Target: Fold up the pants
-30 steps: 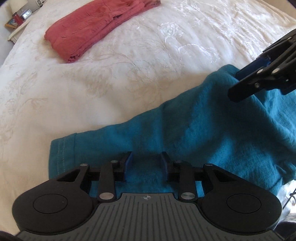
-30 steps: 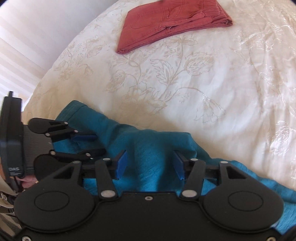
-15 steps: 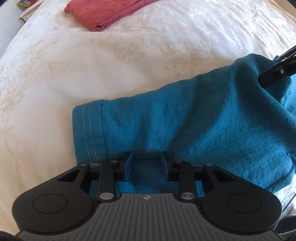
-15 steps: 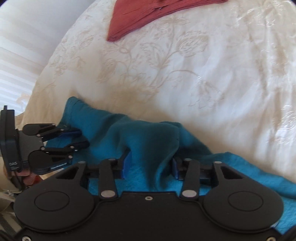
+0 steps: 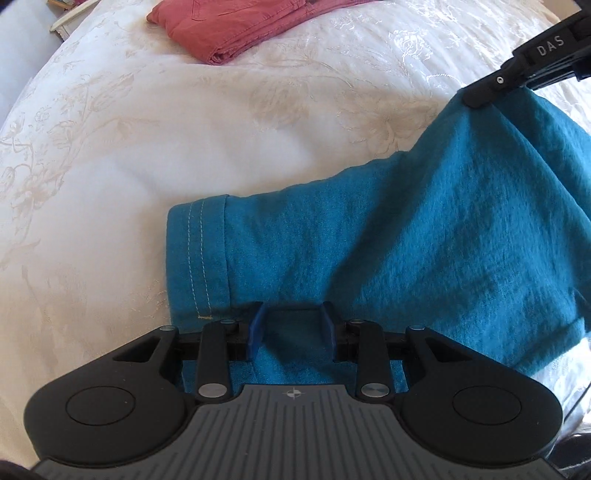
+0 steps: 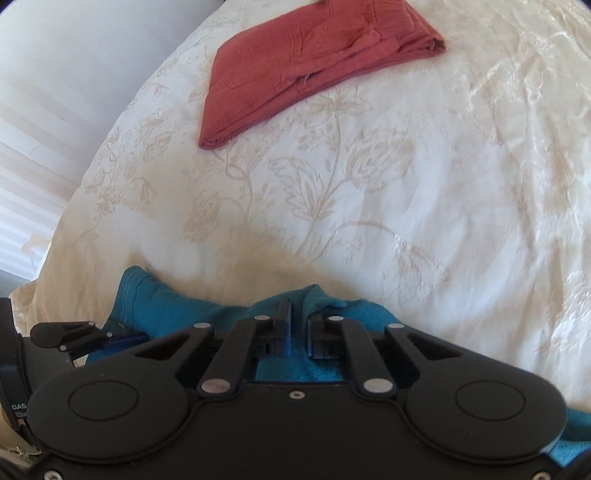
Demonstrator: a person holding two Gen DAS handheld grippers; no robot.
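Observation:
Teal pants [image 5: 406, 240] lie across the near part of a white bed, a stitched hem at their left end. My left gripper [image 5: 293, 328] is shut on a bunch of the teal cloth just right of that hem. In the right wrist view the pants [image 6: 177, 306] rise in a pinched ridge between the jaws of my right gripper [image 6: 298, 328], which are closing on it. Seen from the left wrist, the right gripper [image 5: 476, 98] holds the pants' far upper edge, and the cloth hangs from its tip. The left gripper [image 6: 110, 338] shows at the lower left of the right wrist view.
Folded red pants [image 6: 306, 62] lie farther back on the bed, also in the left wrist view as red pants [image 5: 236, 26]. The embroidered white bedcover [image 6: 406, 203] spreads between them and the teal pants. The bed's left edge drops off beside a pale wall.
The right jaws have drawn together from wide apart onto a fold of teal cloth, which now stands lifted. Both grippers have shifted across the bed with the pants; the left grip is unchanged.

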